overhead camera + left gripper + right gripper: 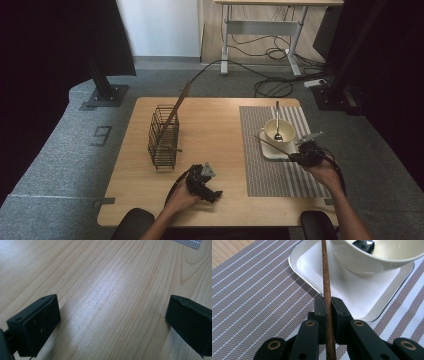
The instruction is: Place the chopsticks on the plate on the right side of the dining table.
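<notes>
My right gripper (328, 305) is clamped on a brown wooden chopstick (325, 277), the stick pinched between the two black pads and running away from me over the near-left corner of the white square plate (372, 297). In the high view the chopstick (272, 144) slants from the right gripper (295, 157) up and left across the plate's (267, 150) left edge, its tip just left of the cream bowl (286, 131). The bowl stands on the plate with a spoon (277, 122) in it, all on the striped placemat (272, 172) at the right of the wooden table (215, 130). My left gripper (212, 195) rests low over the near middle of the table, its jaws spread wide with only bare wood between them. A second chopstick (176, 111) leans in the black wire basket (162, 137) at the left.
</notes>
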The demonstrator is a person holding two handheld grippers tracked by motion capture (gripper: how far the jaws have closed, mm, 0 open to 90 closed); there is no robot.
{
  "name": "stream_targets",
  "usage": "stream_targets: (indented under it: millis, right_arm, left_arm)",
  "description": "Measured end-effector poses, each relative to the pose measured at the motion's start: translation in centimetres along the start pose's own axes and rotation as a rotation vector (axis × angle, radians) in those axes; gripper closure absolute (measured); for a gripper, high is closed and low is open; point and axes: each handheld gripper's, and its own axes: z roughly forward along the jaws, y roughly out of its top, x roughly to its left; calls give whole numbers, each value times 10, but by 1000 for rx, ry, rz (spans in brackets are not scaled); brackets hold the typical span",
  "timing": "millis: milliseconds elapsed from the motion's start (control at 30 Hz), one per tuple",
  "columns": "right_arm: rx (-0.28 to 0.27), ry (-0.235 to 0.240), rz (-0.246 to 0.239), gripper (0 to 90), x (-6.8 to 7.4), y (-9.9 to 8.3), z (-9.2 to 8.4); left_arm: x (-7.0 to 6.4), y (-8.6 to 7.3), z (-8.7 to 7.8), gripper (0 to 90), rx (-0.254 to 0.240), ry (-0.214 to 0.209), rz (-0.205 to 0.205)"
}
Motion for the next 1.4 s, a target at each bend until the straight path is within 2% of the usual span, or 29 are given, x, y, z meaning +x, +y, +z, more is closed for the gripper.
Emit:
stream_targets:
  millis: [333, 800, 1233, 1400]
  right_arm:
    - [26, 6, 19, 808, -11, -5, 10]
    - [71, -21, -4, 778, -19, -4, 19]
    - [77, -32, 6, 715, -25, -3, 22]
    - [57, -29, 7, 699, -24, -3, 17]
  left_arm:
    - [0, 0, 0, 0, 0, 0, 0]
    - [0, 0, 0, 0, -2, 0, -2]
    - [0, 0, 0, 0, -1, -1, 0]
    - [0, 0, 0, 0, -1, 0, 0]
